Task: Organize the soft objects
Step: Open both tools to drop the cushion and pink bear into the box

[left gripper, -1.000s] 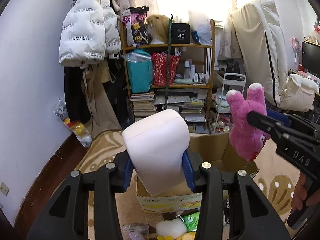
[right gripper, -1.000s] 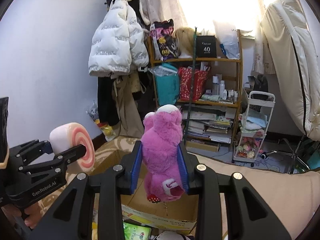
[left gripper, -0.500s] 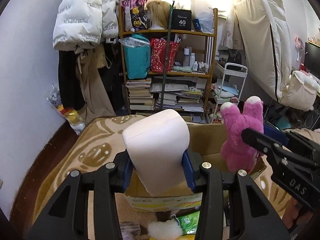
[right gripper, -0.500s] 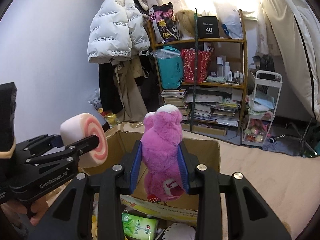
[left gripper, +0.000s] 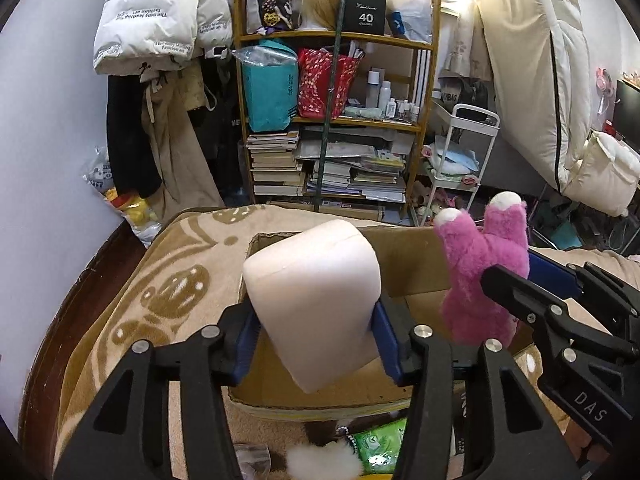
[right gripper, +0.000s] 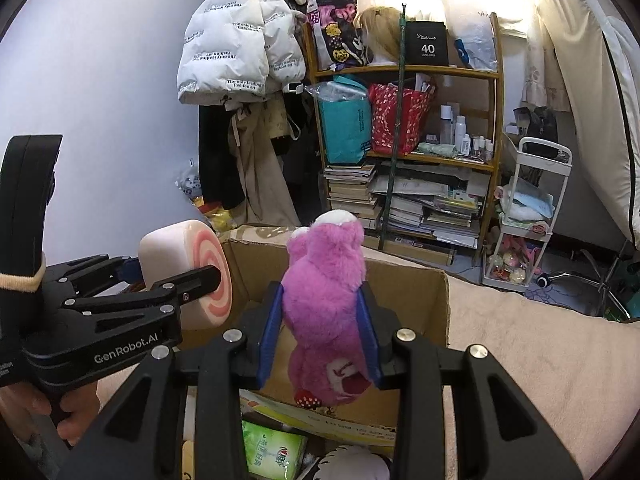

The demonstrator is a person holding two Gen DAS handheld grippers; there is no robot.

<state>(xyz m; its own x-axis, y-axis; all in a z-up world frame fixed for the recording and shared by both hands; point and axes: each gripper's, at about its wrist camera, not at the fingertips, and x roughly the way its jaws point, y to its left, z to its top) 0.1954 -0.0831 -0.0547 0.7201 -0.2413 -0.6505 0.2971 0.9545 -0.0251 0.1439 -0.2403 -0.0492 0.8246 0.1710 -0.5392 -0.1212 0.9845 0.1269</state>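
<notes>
My left gripper (left gripper: 316, 336) is shut on a pale pink roll-shaped cushion (left gripper: 316, 296) with a pink swirl on its end (right gripper: 208, 276). It holds the cushion over the open cardboard box (left gripper: 404, 264). My right gripper (right gripper: 320, 340) is shut on a pink plush bear (right gripper: 326, 304), also held over the box (right gripper: 412, 300). The bear shows at the right in the left wrist view (left gripper: 480, 276), beside the cushion. The box floor is partly hidden by both objects.
The box stands on a beige patterned blanket (left gripper: 152, 288). A green tissue pack (left gripper: 380, 446) and a white fluffy toy (left gripper: 320, 462) lie near its front. A crowded wooden bookshelf (left gripper: 332, 120), a white cart (left gripper: 460, 160) and hanging coats (left gripper: 160, 80) stand behind.
Both grippers have moved forward and down with their objects, so the cushion and the bear now hang over the box opening. Both grips stay shut.
</notes>
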